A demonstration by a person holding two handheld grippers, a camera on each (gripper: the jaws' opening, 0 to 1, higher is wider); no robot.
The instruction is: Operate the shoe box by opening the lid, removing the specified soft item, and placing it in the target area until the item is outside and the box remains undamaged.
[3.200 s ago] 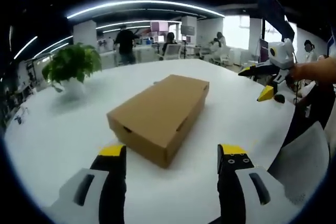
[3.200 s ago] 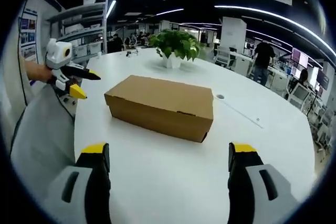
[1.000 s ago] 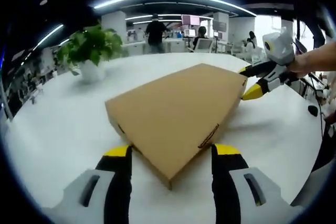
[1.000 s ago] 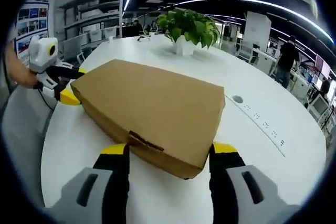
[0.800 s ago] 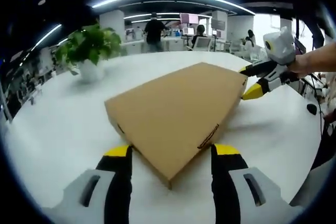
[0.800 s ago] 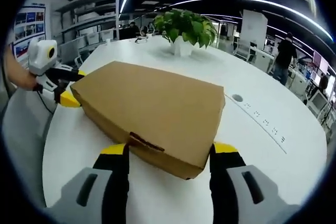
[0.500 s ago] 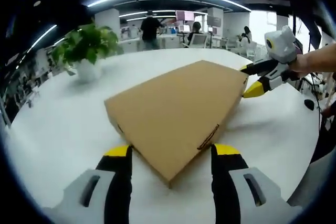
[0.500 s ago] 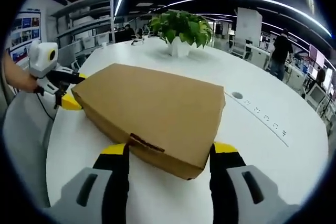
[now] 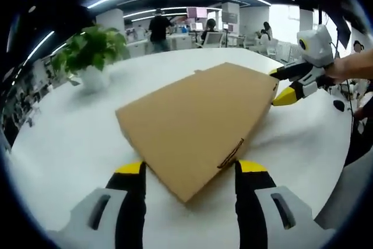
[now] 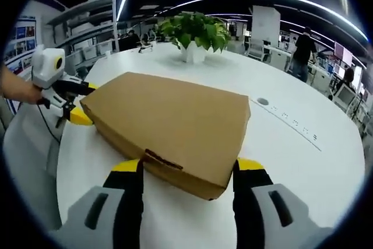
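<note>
The brown cardboard shoe box (image 9: pixel 192 121) has its lid down and lies over the white round table (image 9: pixel 64 138). My left gripper (image 9: pixel 190 170) has its jaws pressed on the two sides of the box's near corner. At the far right corner, my right gripper (image 9: pixel 278 86) grips the box too. In the right gripper view the same box (image 10: pixel 169 121) has its near corner between the jaws of my right gripper (image 10: pixel 185 167), while my left gripper (image 10: pixel 81 102) holds the opposite corner at the left. The inside of the box is hidden.
A potted green plant (image 9: pixel 87 56) stands on the table beyond the box, also the plant (image 10: pixel 195 36) in the right gripper view. A hand (image 9: pixel 349 68) holds the right gripper. A cable slot (image 10: pixel 260 102) and marks lie on the table to the right. People and desks fill the background.
Both grippers have come in from a distance and closed on opposite corners of the box. Over the last second the box stays fixed between the jaws while the background shifts.
</note>
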